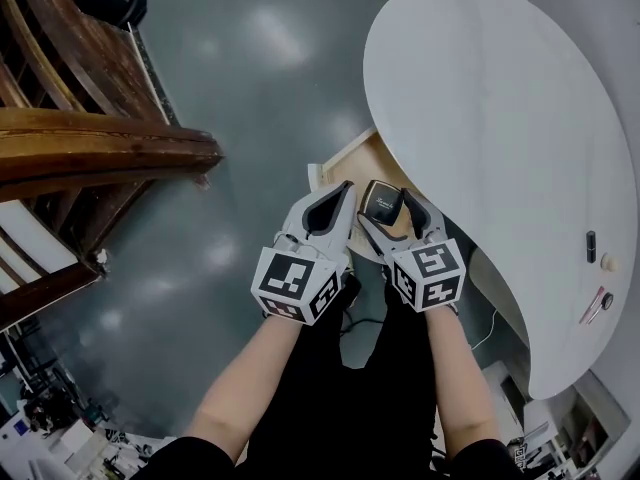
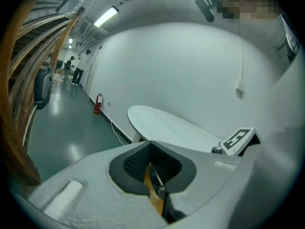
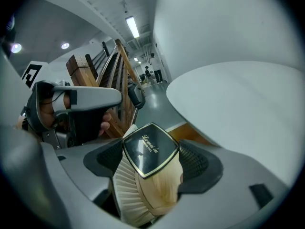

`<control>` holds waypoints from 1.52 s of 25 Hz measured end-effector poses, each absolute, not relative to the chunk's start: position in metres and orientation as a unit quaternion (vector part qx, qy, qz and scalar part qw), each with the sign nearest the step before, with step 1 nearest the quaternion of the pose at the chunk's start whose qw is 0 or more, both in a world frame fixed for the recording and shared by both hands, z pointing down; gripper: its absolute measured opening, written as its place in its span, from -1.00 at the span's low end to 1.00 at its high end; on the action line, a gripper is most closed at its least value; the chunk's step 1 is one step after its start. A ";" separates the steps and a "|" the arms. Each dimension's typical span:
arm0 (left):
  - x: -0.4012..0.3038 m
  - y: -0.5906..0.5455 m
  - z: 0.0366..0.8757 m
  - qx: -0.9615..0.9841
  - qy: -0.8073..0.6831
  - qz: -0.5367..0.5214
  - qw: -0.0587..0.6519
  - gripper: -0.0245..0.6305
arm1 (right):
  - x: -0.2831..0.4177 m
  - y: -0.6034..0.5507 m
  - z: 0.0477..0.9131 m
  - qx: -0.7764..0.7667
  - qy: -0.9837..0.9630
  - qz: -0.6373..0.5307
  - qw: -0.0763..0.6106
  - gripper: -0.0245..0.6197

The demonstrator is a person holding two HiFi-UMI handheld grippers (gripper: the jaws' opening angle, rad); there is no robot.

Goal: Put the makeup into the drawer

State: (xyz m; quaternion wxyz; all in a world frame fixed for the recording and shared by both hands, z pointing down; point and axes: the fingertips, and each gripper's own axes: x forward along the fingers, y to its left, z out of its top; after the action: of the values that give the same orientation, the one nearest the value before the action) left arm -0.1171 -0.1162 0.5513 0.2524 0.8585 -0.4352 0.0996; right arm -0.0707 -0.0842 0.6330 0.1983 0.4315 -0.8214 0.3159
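My right gripper (image 1: 385, 208) is shut on a black makeup compact (image 1: 381, 199) with a gold rim and gold lettering. It holds the compact above the open wooden drawer (image 1: 362, 158) under the white oval table (image 1: 500, 118). In the right gripper view the compact (image 3: 150, 149) fills the space between the pads, with the drawer (image 3: 193, 133) behind it. My left gripper (image 1: 338, 200) hangs just left of it, jaws together, and I see nothing held. In the left gripper view (image 2: 151, 163) only a sliver of wood (image 2: 153, 194) shows below the pads.
On the table's near right edge lie a small black item (image 1: 591, 245), a beige round item (image 1: 607, 261) and a thin pink stick (image 1: 596, 304). Dark wooden stair rails (image 1: 100, 148) stand at left across the grey floor. Cables run under the table.
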 end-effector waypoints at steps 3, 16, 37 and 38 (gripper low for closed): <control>-0.118 -0.120 0.556 0.858 -0.436 0.096 0.252 -0.91 | -0.072 -0.088 0.650 0.429 -0.819 0.320 0.208 0.24; -0.126 -0.134 0.572 0.855 -0.440 0.088 0.260 -0.91 | -0.090 -0.092 0.704 0.365 -0.809 0.359 0.289 0.24; -0.139 -0.149 0.586 0.846 -0.451 0.076 0.273 -0.91 | -0.094 -0.122 0.781 0.374 -0.778 0.296 0.409 0.24; -0.140 -0.149 0.588 0.845 -0.452 0.076 0.274 -0.90 | -0.094 -0.123 0.784 0.373 -0.777 0.296 0.412 0.24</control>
State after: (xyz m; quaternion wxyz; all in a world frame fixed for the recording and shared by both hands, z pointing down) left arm -0.1405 -0.1492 0.5880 0.2741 0.8453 -0.4523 0.0755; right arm -0.0945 -0.1231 0.7841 0.4120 0.3728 -0.7768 0.2965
